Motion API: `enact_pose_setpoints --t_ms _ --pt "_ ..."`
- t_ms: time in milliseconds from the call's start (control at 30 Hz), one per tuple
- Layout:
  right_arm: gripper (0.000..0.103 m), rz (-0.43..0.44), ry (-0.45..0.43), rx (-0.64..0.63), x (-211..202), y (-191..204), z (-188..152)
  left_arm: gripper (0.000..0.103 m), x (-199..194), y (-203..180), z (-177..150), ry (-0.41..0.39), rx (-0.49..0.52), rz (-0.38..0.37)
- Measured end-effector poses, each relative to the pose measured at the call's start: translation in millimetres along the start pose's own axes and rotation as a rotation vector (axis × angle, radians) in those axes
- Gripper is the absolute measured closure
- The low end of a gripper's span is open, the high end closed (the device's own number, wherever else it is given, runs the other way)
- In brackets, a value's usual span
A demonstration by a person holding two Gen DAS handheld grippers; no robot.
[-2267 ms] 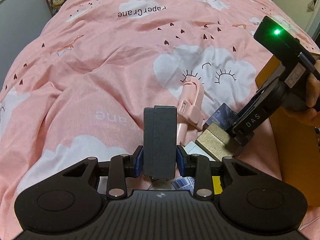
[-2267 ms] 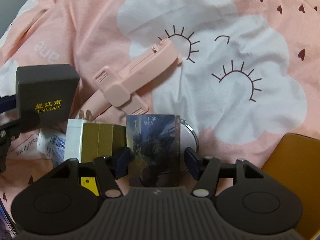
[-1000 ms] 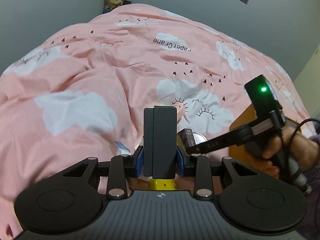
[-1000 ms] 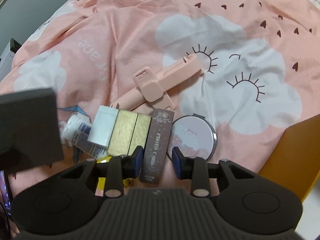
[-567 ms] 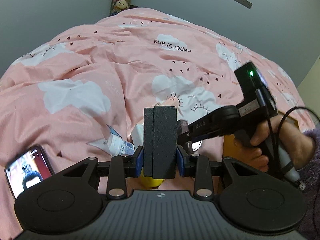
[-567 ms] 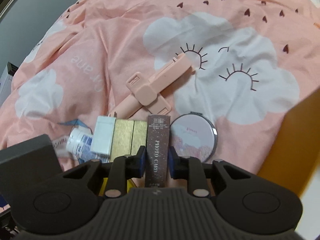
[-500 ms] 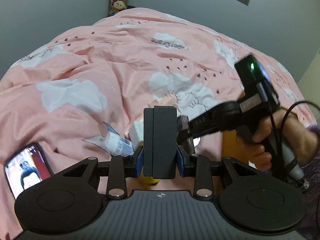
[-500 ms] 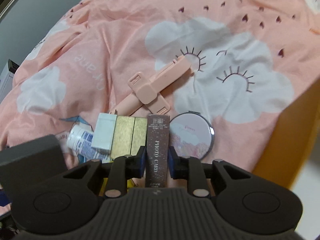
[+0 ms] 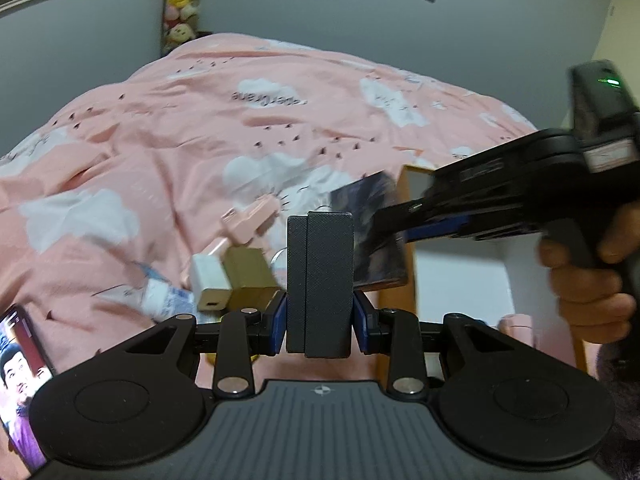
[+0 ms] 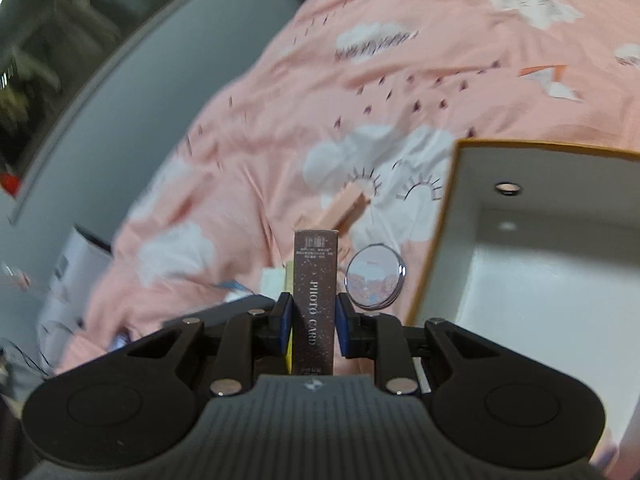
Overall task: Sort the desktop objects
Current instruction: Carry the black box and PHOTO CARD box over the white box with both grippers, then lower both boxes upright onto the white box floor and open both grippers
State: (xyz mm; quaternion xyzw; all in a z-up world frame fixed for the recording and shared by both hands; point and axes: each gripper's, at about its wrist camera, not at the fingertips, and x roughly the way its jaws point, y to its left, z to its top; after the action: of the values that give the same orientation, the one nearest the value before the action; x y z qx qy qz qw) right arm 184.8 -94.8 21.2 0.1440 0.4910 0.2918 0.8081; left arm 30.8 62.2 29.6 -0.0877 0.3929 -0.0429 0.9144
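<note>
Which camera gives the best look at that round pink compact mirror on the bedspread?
The right wrist view: the round pink compact mirror shows nearly whole, beside the right gripper. In the left wrist view, the dark grey box hides almost all of it.

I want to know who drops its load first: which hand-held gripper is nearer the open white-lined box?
Right. The right hand-held gripper, clamping the photo card box, sits beside the open box; the left hand-held gripper, holding the dark case, is farther left.

A dark gray box (image 9: 320, 280) stands upright and a thin brown card box (image 10: 315, 300) is held up in the air, while a round mirror (image 10: 375, 278), a gold box (image 9: 250, 276) and a pink clip (image 9: 250, 220) lie on the bed.
</note>
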Motion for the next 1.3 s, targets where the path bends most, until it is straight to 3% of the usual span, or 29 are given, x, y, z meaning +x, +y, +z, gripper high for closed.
enact_pose_setpoints --t_ms 233,633,900,1300 --pt "0.079 -0.036 -0.179 0.107 -70 -31 -20 0.065 -3 -12 9 -0.041 -0.008 -0.119" --pt "0.079 -0.124 -0.261 0.227 -93 -76 -40 0.065 37 -46 38 -0.014 0.060 -0.286" --pt "0.079 -0.160 -0.235 0.296 -71 -106 -44 0.065 79 -81 36 0.070 0.188 -0.220" --pt "0.079 -0.194 -0.152 0.330 -33 -129 -50 0.065 115 -131 6 0.124 0.409 0.018"
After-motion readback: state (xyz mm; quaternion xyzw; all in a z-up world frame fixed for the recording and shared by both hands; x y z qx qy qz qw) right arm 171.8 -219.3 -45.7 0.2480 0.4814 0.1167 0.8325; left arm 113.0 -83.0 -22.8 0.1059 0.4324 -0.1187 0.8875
